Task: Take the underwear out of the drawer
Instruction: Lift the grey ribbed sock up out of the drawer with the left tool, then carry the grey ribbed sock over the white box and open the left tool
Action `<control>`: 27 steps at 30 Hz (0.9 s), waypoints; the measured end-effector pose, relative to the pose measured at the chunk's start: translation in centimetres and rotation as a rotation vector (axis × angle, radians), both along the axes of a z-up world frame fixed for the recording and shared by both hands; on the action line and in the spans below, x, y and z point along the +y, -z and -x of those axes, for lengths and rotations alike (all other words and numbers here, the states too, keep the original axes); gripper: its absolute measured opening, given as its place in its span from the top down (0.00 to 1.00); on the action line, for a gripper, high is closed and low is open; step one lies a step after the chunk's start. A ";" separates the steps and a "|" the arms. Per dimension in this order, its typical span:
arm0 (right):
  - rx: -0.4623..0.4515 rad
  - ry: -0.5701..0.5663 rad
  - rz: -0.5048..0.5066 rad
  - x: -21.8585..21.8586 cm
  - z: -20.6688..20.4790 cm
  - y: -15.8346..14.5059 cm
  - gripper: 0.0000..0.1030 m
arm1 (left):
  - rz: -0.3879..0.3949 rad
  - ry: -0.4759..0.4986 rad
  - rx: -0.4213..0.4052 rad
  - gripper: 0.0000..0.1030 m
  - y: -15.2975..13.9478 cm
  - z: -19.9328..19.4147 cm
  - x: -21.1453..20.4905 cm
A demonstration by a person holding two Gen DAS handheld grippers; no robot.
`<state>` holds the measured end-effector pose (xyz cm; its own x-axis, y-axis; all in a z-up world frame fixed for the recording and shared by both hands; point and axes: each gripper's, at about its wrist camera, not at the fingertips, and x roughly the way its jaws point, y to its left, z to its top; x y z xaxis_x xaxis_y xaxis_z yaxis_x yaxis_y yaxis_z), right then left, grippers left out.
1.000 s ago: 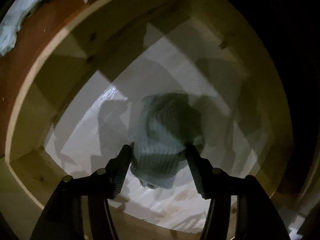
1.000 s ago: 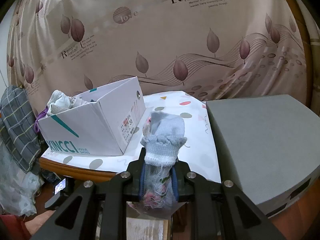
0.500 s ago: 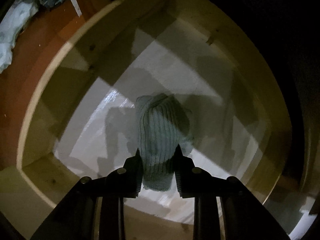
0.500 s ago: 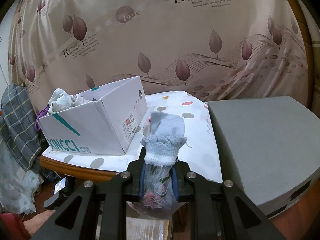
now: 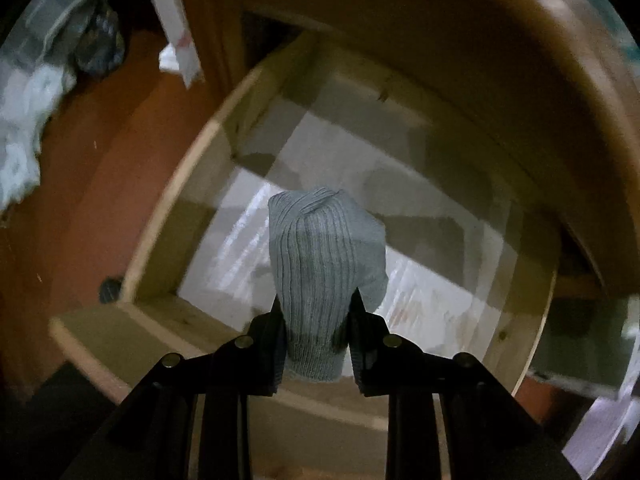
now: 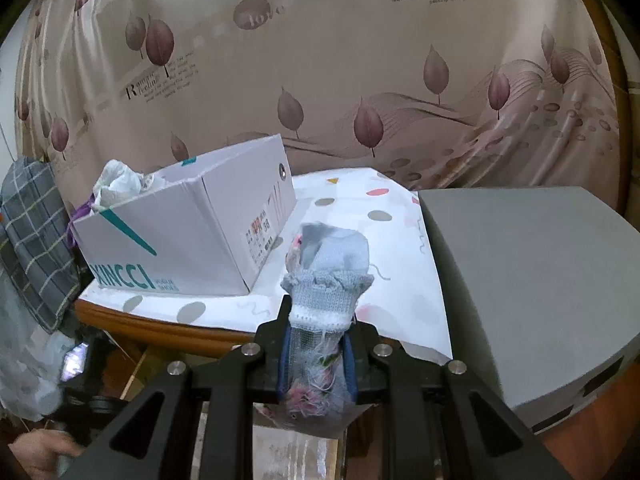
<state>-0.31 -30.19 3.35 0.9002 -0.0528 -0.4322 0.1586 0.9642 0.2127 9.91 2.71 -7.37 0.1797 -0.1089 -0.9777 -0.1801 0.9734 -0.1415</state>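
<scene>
- Since the earlier frames, left gripper (image 5: pixel 317 312) has gone from open around the grey ribbed piece (image 5: pixel 322 264) to clamped on it, and it's come up off the drawer floor, so more of the drawer (image 5: pixel 168 216) shows below now.
- Ribbed piece sticks up between the left gripper's fingers, hanging above the pale lined bottom of the wooden drawer, not touching it as far as I can see.
- Reddish-brown floor (image 5: pixel 80 184) sits left of the drawer, with some light cloth (image 5: pixel 20 120) lying at the far left edge.
- Right gripper (image 6: pixel 318 344) looks the same as before: closed tight on a grey knit piece with a frilly edge (image 6: pixel 328 276), held up in front of the bench (image 6: pixel 396 248).
- On the bench's dotted white cover there's a white XINCCI shoebox (image 6: pixel 188 240) stuffed with clothes, left of the gripper, and a grey block (image 6: pixel 532 272) to the right.
- Leaf-print curtain (image 6: pixel 320 72) fills the background.
</scene>
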 end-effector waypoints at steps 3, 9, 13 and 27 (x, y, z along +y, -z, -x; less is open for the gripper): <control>0.024 0.001 0.011 0.3 -0.4 0.4 0.80 | -0.052 0.049 -0.069 0.77 -1.0 1.7 -0.3; 0.060 -0.013 0.037 1.2 -0.8 1.1 0.80 | -0.167 0.147 -0.224 0.77 -4.3 4.1 -0.2; 0.065 -0.017 0.048 1.4 -0.9 1.2 0.80 | -0.239 0.197 -0.327 0.77 -6.8 5.4 -0.3; 0.084 -0.008 0.036 1.4 -1.1 1.5 0.80 | -0.324 0.280 -0.652 0.77 -20.6 7.2 1.2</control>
